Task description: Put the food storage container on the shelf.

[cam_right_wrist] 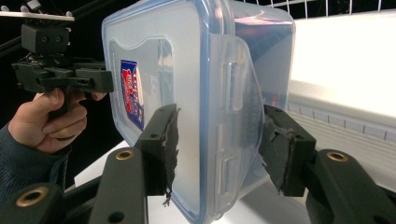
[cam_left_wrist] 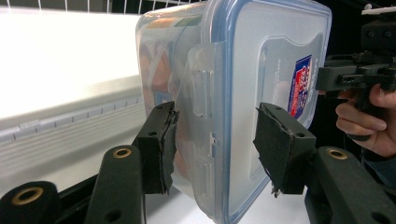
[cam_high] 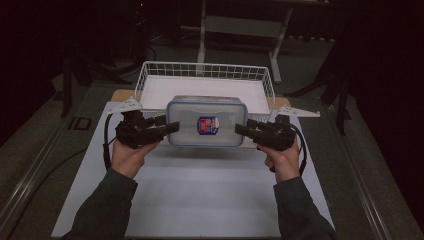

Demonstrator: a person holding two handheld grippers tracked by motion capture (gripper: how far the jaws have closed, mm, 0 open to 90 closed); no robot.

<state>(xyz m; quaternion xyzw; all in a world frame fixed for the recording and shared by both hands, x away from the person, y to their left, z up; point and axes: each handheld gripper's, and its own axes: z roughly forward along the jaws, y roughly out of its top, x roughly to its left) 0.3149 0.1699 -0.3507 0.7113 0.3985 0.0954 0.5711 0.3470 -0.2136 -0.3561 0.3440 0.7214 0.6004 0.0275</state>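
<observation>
The desk (cam_high: 47, 165) was grey, with a raised rail along each side. A large white sheet (cam_high: 200, 195) lay flat over its middle and ran toward the person's edge. At the far end of the sheet sat a white wire basket (cam_high: 150, 70) with a white liner, resting on a thin brown board (cam_high: 120, 94) whose corners peeked out on both sides. A black cable (cam_high: 45, 172) lay across the desk's left part.
</observation>
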